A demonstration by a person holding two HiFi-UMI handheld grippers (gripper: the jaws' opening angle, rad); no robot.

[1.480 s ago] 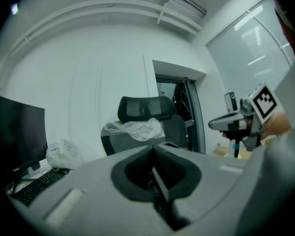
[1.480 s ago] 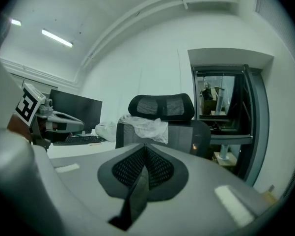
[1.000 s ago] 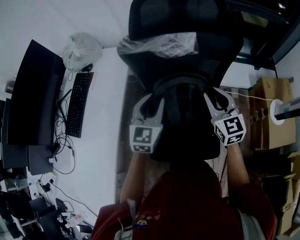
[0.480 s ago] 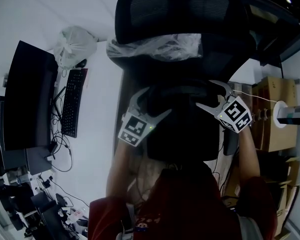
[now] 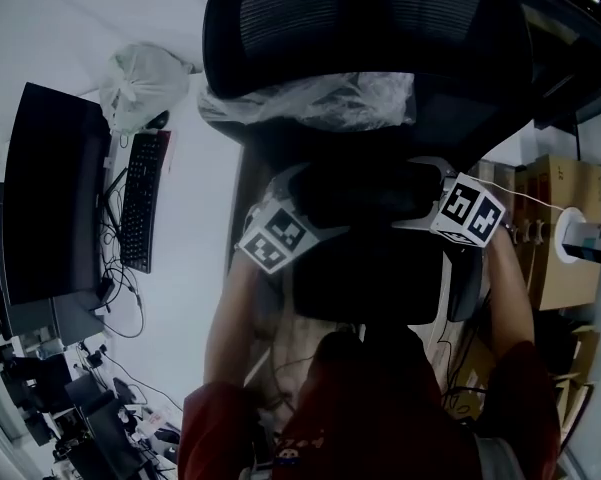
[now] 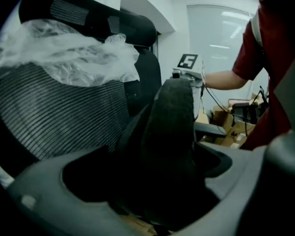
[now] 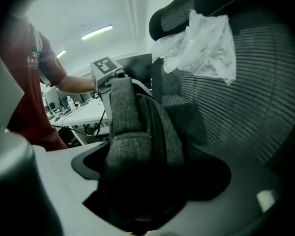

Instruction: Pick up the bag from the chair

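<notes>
My left gripper (image 6: 152, 176) has its jaws spread wide. They have just been opening, and one end of the dark grey woven fabric bag (image 6: 172, 127) stands between them with space on either side. My right gripper (image 7: 142, 181) matches it: its jaws are wide, also just opened, and the bag's other end sits between them, not squeezed.

In the head view the bag lies across the centre of the frame, on the seat of the black mesh-backed office chair (image 5: 370, 18) and close against the backrest, with a gripper at each end. A crumpled sheet of clear plastic film (image 5: 310, 100) hangs over the backrest just above the bag.

At the left of the frame a white worktop (image 5: 195, 228) carries a black keyboard (image 5: 140, 203), a dark flat monitor (image 5: 45, 198) and a knotted white plastic sack (image 5: 140, 83). Brown cardboard boxes (image 5: 555, 228) stand at the right edge.
</notes>
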